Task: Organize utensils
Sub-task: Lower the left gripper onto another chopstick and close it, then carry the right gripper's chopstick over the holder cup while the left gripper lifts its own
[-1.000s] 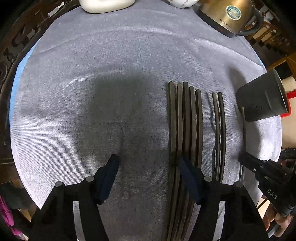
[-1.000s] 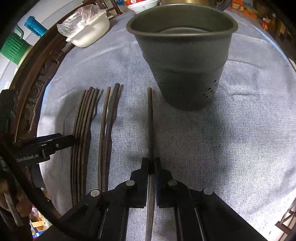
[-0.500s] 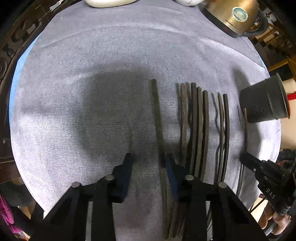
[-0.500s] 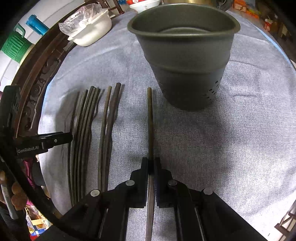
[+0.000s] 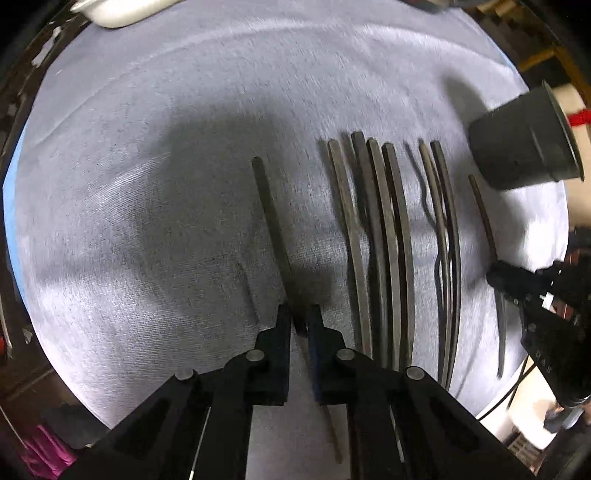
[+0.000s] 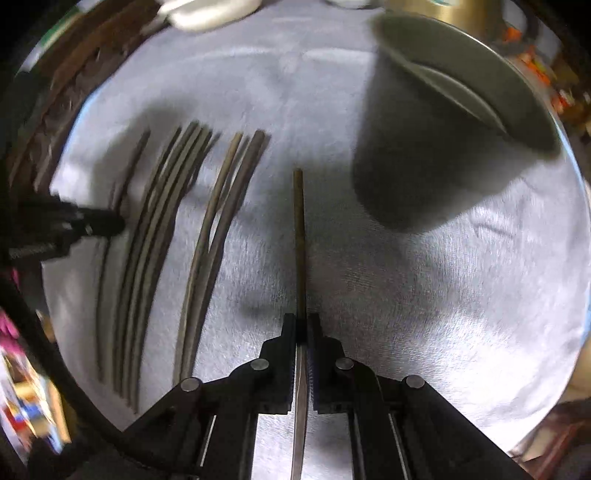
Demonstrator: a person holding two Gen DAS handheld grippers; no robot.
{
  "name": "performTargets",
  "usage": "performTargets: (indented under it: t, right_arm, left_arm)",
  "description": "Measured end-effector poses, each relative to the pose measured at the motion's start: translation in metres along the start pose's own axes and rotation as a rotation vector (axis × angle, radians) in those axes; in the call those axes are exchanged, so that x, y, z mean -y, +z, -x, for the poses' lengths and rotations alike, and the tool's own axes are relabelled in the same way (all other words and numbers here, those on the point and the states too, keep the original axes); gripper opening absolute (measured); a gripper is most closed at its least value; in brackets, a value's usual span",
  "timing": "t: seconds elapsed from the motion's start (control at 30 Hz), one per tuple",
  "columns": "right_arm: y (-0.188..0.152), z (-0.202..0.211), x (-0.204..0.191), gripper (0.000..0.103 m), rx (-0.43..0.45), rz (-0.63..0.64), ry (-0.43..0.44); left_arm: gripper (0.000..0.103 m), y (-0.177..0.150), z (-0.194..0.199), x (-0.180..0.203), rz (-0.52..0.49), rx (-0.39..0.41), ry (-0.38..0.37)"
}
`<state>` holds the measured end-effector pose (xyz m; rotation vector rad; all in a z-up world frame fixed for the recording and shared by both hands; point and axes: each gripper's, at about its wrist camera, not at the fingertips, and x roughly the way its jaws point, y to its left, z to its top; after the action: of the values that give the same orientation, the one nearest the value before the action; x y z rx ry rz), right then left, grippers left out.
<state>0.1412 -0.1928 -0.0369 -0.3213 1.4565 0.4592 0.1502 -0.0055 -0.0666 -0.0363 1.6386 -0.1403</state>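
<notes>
Dark chopsticks lie in a row on the grey cloth (image 5: pixel 147 129). In the left wrist view my left gripper (image 5: pixel 299 317) points down with its jaws closing tight, the pads pressing on one chopstick (image 5: pixel 271 221) that stands apart to the left of the main bundle (image 5: pixel 384 240). A wavy pair (image 5: pixel 443 240) lies further right. My right gripper (image 6: pixel 302 325) is shut on another single chopstick (image 6: pixel 300 240), left of the grey perforated holder cup (image 6: pixel 443 147). That cup (image 5: pixel 524 140) stands at the right edge in the left wrist view. The left gripper (image 6: pixel 107 221) shows blurred at the far left.
A white dish (image 5: pixel 122 7) sits at the table's far edge, and a brass kettle (image 6: pixel 454 7) behind the cup. The round table has a dark carved wooden rim (image 6: pixel 74 74). The right gripper's black body (image 5: pixel 535 295) is beside the wavy pair.
My left gripper went from wide open to shut on one chopstick and drew it left, out of the bundle. The right gripper shifted sideways with its chopstick, so the cup now sits to its right.
</notes>
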Motion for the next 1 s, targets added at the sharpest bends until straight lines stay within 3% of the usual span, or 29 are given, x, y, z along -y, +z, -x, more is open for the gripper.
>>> performTargets:
  t: [0.17, 0.33, 0.5, 0.63, 0.8, 1.0]
  right_arm:
    - [0.023, -0.008, -0.012, 0.009, -0.085, 0.035, -0.025]
    - [0.032, -0.011, -0.017, 0.008, -0.132, 0.042, -0.038]
    - [0.027, -0.011, -0.018, 0.006, -0.094, 0.015, -0.027]
    - [0.01, 0.007, -0.019, 0.006, 0.021, -0.049, 0.059]
    - [-0.009, 0.047, -0.016, 0.006, 0.22, -0.128, 0.121]
    - [-0.039, 0.091, -0.007, 0.006, 0.456, -0.235, 0.1]
  left_arm:
    - [0.01, 0.02, -0.004, 0.0, 0.009, -0.05, 0.011]
    - [0.008, 0.025, -0.005, 0.008, 0.04, -0.036, 0.013]
    - [0.005, 0.011, -0.005, -0.002, 0.08, -0.008, -0.073]
    - [0.005, 0.003, 0.003, -0.011, 0.106, 0.068, -0.13]
    - [0.005, -0.012, 0.042, -0.02, 0.153, 0.255, -0.168]
    - [0.005, -0.028, 0.076, -0.026, 0.215, 0.496, -0.146]
